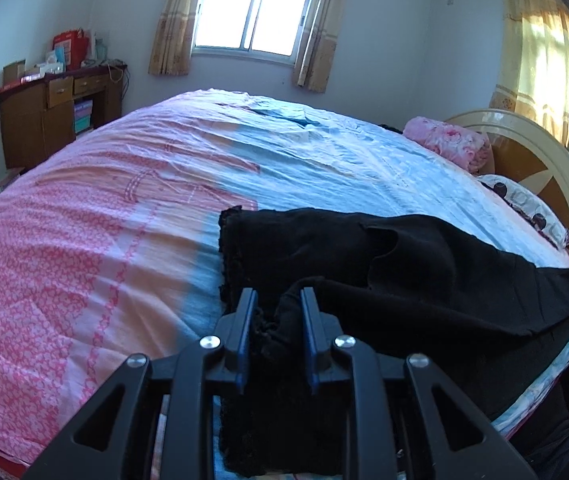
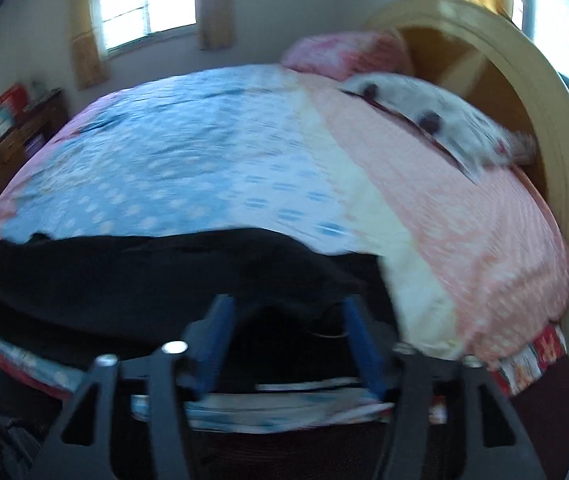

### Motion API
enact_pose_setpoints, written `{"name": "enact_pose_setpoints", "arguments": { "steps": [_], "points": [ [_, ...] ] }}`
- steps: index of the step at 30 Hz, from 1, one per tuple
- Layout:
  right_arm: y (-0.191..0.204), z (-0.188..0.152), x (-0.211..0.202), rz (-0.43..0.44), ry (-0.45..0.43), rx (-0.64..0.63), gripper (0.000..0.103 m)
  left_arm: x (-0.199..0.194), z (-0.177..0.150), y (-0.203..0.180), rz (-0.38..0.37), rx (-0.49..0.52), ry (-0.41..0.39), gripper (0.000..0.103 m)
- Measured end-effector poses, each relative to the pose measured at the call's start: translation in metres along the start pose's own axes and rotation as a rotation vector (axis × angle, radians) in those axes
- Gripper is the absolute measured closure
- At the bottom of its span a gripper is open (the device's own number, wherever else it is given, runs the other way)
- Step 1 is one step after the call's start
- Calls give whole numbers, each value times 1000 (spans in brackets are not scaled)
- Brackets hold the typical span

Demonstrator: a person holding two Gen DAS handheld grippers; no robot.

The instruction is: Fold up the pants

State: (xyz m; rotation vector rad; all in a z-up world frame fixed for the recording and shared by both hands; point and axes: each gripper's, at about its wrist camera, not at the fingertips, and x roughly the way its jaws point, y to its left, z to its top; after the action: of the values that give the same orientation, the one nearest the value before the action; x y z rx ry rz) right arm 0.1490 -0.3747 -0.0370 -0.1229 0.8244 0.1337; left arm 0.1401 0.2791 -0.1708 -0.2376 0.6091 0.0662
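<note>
Black pants [image 1: 404, 264] lie across the near edge of the bed, part folded over itself. In the left wrist view my left gripper [image 1: 276, 300] has its blue-padded fingers narrowly apart with a bunched hem of the pants pinched between them. In the right wrist view, which is motion-blurred, the pants [image 2: 144, 272] stretch across the bed's near edge. My right gripper [image 2: 288, 308] is open wide, its fingers on either side of the pants' right end, not closed on the cloth.
The bed [image 1: 84, 240] has a pink and blue cover. A pink folded blanket [image 1: 452, 140], a spotted pillow [image 2: 424, 116] and a rounded headboard [image 2: 524, 92] are at its right end. A wooden desk [image 1: 52, 112] with boxes stands in the far left corner. A window [image 1: 252, 12] is behind.
</note>
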Motion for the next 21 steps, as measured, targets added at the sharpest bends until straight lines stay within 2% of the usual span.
{"name": "enact_pose_setpoints", "arguments": {
  "steps": [3,7,10,13,17,18,19,20,21],
  "points": [
    [86,-1,16,97,-3,-200,31,-2,1,-5,20,45,-7,80],
    [200,-17,58,234,53,-444,31,-5,1,-8,25,68,-13,80],
    [259,-35,90,238,59,-618,31,-6,0,-7,20,58,-14,80],
    [292,-50,112,205,47,-749,31,-8,-2,-8,14,61,-8,80],
    [300,-57,127,214,52,-798,32,-9,-2,-9,8,79,0,80],
    [299,-56,127,228,52,-789,35,-10,-3,-9,8,84,1,80],
    [296,-53,127,258,68,-767,53,-9,-3,-10,10,91,2,80],
    [292,-50,129,283,93,-738,82,-9,-3,-11,13,101,4,80],
    [288,-47,130,297,109,-703,86,-8,-3,-11,16,112,4,80]
  ]
}}
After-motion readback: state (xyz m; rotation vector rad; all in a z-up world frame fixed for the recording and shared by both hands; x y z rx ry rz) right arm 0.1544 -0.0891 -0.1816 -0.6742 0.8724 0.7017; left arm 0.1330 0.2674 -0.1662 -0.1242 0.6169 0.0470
